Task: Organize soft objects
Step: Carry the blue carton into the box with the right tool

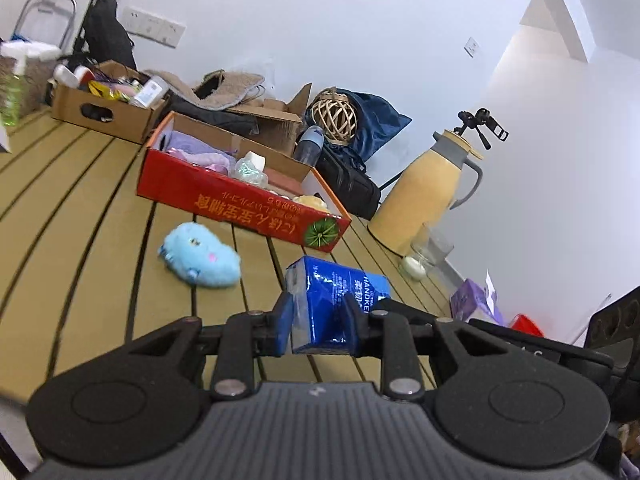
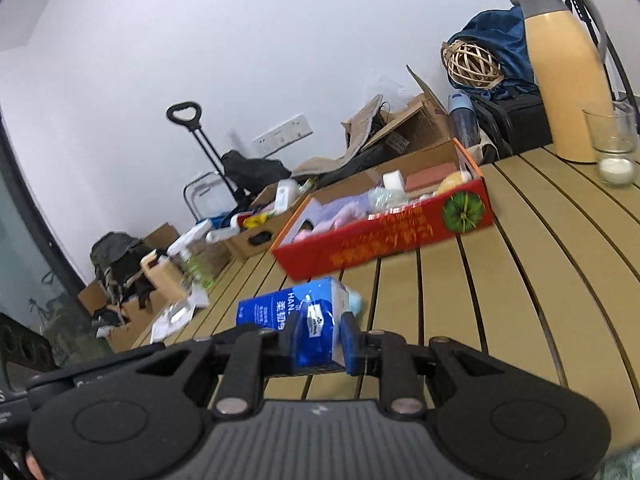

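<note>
A blue pack of handkerchief tissues (image 1: 336, 300) is held above the slatted table by both grippers. My left gripper (image 1: 320, 320) is shut on one end of it. My right gripper (image 2: 318, 336) is shut on the other end (image 2: 296, 312). A light blue plush toy (image 1: 200, 256) lies on the table in front of the red box (image 1: 240, 204), left of the pack; a bit of it (image 2: 354, 304) shows behind the pack in the right wrist view. The red box (image 2: 384, 236) holds a purple cloth (image 1: 192, 150), a small bottle and other soft items.
A yellow thermos jug (image 1: 424, 192) and a glass (image 1: 424, 256) stand at the table's right end. A brown cardboard box (image 1: 104, 104) with clutter sits behind the red box. Bags, a woven ball (image 1: 334, 116) and a purple pack (image 1: 476, 300) lie around.
</note>
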### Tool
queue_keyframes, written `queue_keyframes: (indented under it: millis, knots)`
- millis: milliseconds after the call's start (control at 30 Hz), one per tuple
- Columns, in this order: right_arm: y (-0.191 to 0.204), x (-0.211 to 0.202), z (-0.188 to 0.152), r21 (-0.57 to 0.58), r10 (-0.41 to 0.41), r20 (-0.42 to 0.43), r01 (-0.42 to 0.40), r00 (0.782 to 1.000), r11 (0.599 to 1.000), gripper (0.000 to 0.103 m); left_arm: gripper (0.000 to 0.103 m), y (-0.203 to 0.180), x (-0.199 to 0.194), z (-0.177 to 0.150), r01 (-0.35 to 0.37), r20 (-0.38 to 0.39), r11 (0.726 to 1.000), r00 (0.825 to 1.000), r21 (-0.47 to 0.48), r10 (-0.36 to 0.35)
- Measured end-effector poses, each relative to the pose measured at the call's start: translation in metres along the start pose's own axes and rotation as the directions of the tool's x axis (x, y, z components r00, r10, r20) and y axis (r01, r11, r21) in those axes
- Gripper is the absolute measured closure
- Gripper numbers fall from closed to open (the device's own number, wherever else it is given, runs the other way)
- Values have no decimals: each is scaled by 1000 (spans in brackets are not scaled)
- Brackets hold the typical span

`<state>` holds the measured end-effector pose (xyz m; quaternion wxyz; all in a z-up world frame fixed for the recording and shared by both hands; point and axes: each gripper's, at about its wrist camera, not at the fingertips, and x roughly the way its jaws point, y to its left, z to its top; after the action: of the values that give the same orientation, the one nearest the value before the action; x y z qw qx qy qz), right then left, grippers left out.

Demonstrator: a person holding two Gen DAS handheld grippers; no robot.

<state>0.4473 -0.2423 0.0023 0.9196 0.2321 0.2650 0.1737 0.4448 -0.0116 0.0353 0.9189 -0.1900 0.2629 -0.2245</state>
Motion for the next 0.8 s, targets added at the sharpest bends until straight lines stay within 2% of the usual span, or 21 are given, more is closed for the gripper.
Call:
queue_keyframes:
  millis: [267, 533, 667, 800]
  knots:
    - [26, -67, -26, -50, 36, 42, -33, 998, 998, 83, 77, -28, -65, -25, 12, 49, 999, 999, 40, -14]
    - [31, -87, -34, -47, 41, 62, -38, 997, 998, 83, 77, -31, -78, -30, 24, 68, 998, 997, 53, -28]
    - [28, -73, -15, -49, 34, 81, -30, 996, 998, 83, 77, -29, -51, 0, 57, 75, 996, 995, 62, -61]
    - [19, -35, 38, -55, 36, 108, -30, 993, 998, 83, 77, -20, 0, 57, 80, 89, 995, 992, 56, -85]
